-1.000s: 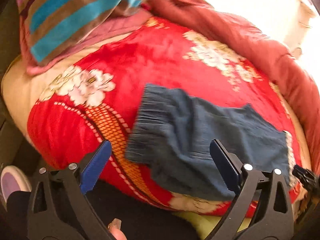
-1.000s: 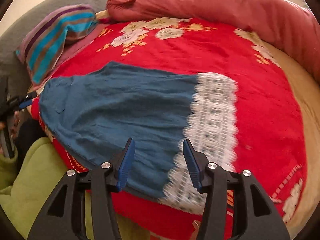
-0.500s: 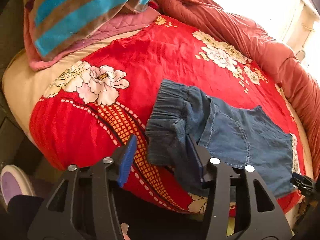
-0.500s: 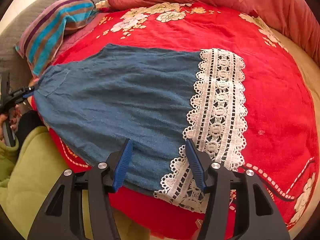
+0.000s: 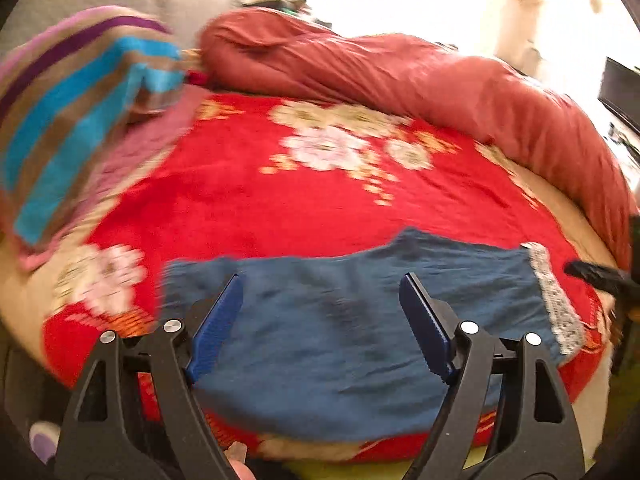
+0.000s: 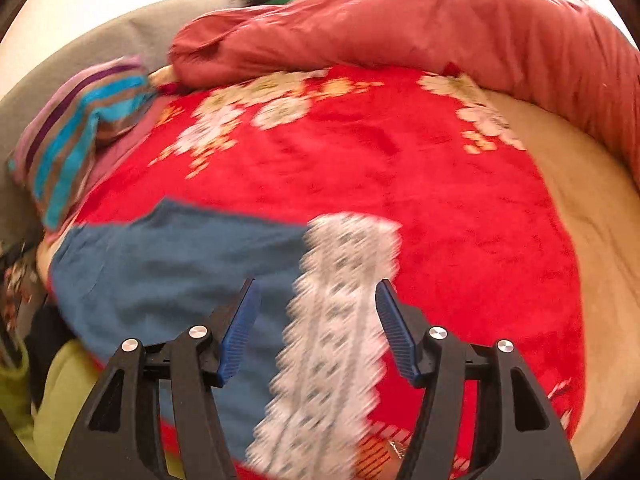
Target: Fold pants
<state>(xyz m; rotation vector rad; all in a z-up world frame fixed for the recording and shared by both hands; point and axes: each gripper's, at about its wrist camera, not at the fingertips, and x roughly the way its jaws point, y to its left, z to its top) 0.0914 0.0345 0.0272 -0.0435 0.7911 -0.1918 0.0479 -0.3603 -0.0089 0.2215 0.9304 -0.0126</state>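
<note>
the left claw (image 5: 320,300) has let go since half a second ago: its ribbed blue pads (image 5: 218,322), then pinched close on a bunched fold of waistband, now stand wide apart and hold nothing, hovering above the cloth. the right claw (image 6: 318,320) is released too, its jaws spread wider than before, with the lace strip showing between them.

the denim pants (image 5: 340,320) that were lifted and crumpled at the waist end now lie spread flat across the near edge of the bed, a broad blue sheet of soft, lightly wrinkled fabric. their hem carries a wide band of white openwork lace trim (image 6: 340,320), scalloped along its edge; both views are motion-blurred, so the pattern smears.

under the pants is a bright red bedspread (image 5: 280,208) printed with white and yellow flowers and an orange checked border at the near left. a striped pillow (image 5: 72,120) in turquoise, brown and purple sits at the far left, and a puffy rust-red quilt (image 5: 400,76) lies rolled along the far side and right. yellow-green cloth (image 6: 60,392) shows at the near left in the right wrist view.
</note>
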